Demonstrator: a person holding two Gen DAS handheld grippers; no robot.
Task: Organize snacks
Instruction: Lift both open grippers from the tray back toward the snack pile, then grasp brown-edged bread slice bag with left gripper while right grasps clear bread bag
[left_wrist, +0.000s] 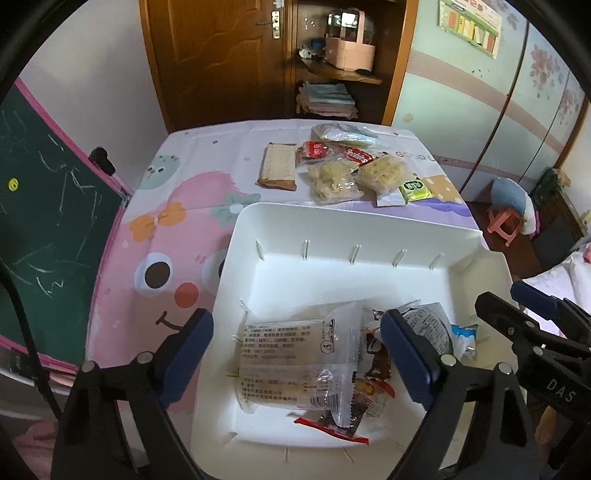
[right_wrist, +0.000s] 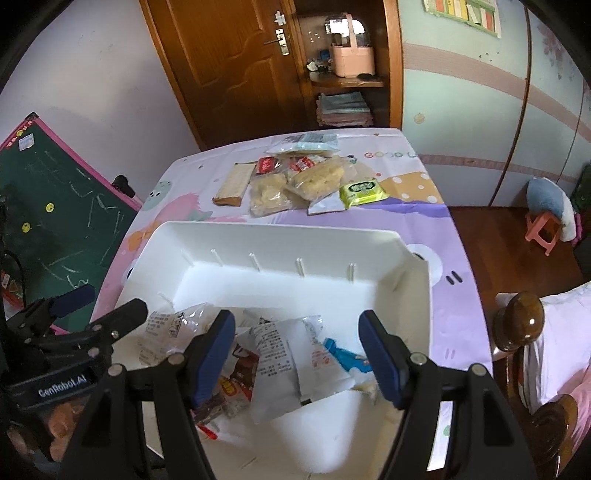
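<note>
A white bin (left_wrist: 332, 218) (right_wrist: 280, 236) stands on the table in front of both grippers. Several snack packets lie in its near end, among them a clear-wrapped cracker pack (left_wrist: 291, 354) and a white sachet (right_wrist: 275, 365). My left gripper (left_wrist: 299, 354) is open and empty above the cracker pack. My right gripper (right_wrist: 297, 354) is open and empty above the sachets. Beyond the bin lie loose snacks: a brown biscuit pack (left_wrist: 279, 166) (right_wrist: 232, 184), two clear bags of yellow pastries (left_wrist: 332, 181) (right_wrist: 317, 177), red packets (left_wrist: 314, 151) and a green packet (left_wrist: 415, 190) (right_wrist: 362, 190).
The table carries a pink and purple cartoon cloth (left_wrist: 166, 229) (right_wrist: 436, 218). A green chalkboard (left_wrist: 40, 206) leans at the left. A wooden door and shelf (left_wrist: 325, 62) stand behind the table. A bedpost (right_wrist: 521, 321) and a pink stool (right_wrist: 543, 229) are at the right.
</note>
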